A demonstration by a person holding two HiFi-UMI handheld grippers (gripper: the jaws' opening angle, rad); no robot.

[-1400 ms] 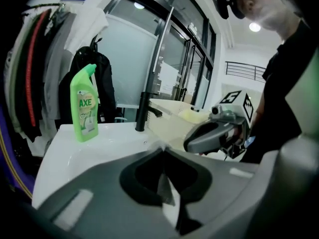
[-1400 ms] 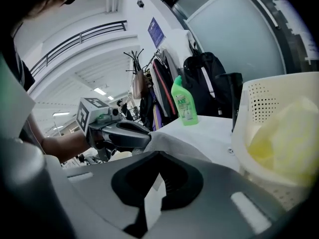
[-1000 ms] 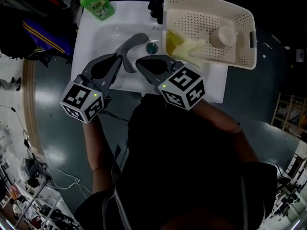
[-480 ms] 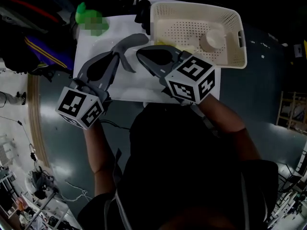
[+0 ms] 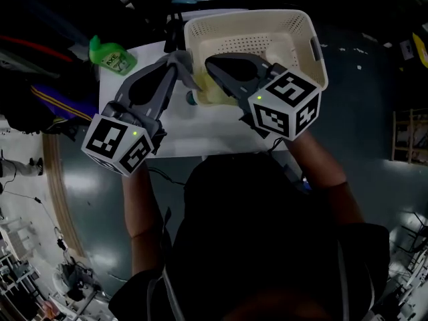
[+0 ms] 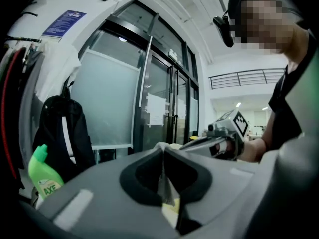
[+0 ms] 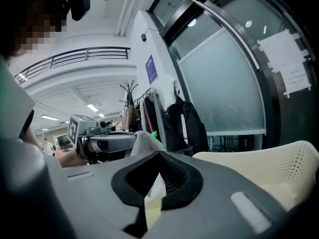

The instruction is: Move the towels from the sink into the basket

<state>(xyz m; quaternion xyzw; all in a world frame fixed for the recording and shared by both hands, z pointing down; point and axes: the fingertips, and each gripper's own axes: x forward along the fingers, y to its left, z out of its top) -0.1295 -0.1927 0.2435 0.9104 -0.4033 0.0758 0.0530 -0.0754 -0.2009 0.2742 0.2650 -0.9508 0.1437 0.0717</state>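
Two grips, both clamped shut on towel (image 5: pixel 184 63): fingers of left gripper (image 5: pixel 173 69) at one end, right gripper (image 5: pixel 209 63) at other. Spans crosswise over basket (image 5: pixel 304 25) left rim; likely needs carrying rightward.

White sink top (image 5: pixel 194 131) — basket (image 5: pixel 302 27), bottle (image 5: pixel 111 56) (green)

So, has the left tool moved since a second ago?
Yes. The left tool, shut on the grey towel, has gone from above the middle of the sink to the left rim of the basket, away from the person.
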